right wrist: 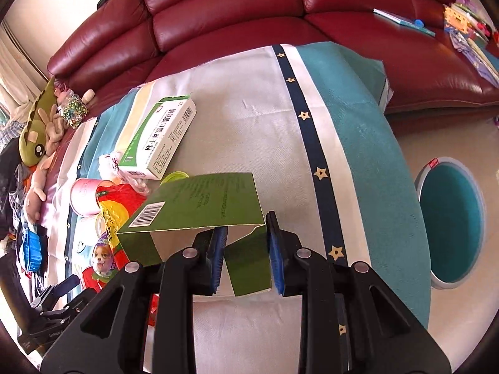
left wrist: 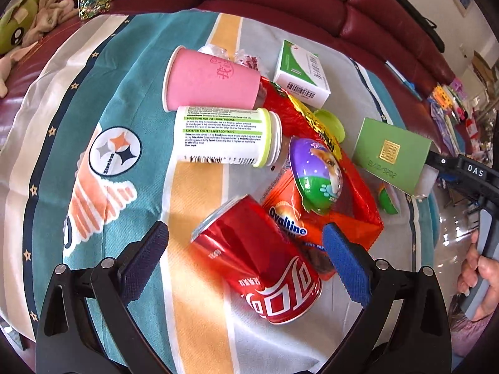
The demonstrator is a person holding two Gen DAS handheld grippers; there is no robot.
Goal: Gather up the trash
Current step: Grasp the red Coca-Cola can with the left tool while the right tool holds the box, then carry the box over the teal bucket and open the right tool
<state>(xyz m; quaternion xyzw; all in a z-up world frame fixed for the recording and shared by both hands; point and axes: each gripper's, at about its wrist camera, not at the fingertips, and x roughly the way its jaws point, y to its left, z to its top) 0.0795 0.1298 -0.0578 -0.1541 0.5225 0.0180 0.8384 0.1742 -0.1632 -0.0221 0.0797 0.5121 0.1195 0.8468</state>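
Right wrist view showed the right gripper (right wrist: 246, 258) clamped on a flap of the green carton (right wrist: 199, 205), held lifted above the striped cloth (right wrist: 249, 118), with the teal bin (right wrist: 449, 224) on the floor to the right. Left wrist view had the left gripper (left wrist: 246, 249) spread wide around the crushed red cola can (left wrist: 259, 261), its pads not touching it, beside the Ovaltine wrapper (left wrist: 312, 218) and white pill bottle (left wrist: 227, 137).

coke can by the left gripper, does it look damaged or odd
Yes. The red cola can is dented and crumpled along its side and lies tipped over on the cloth, its lower edge over the orange Ovaltine wrapper. The left gripper hangs open around it, not pressing it.
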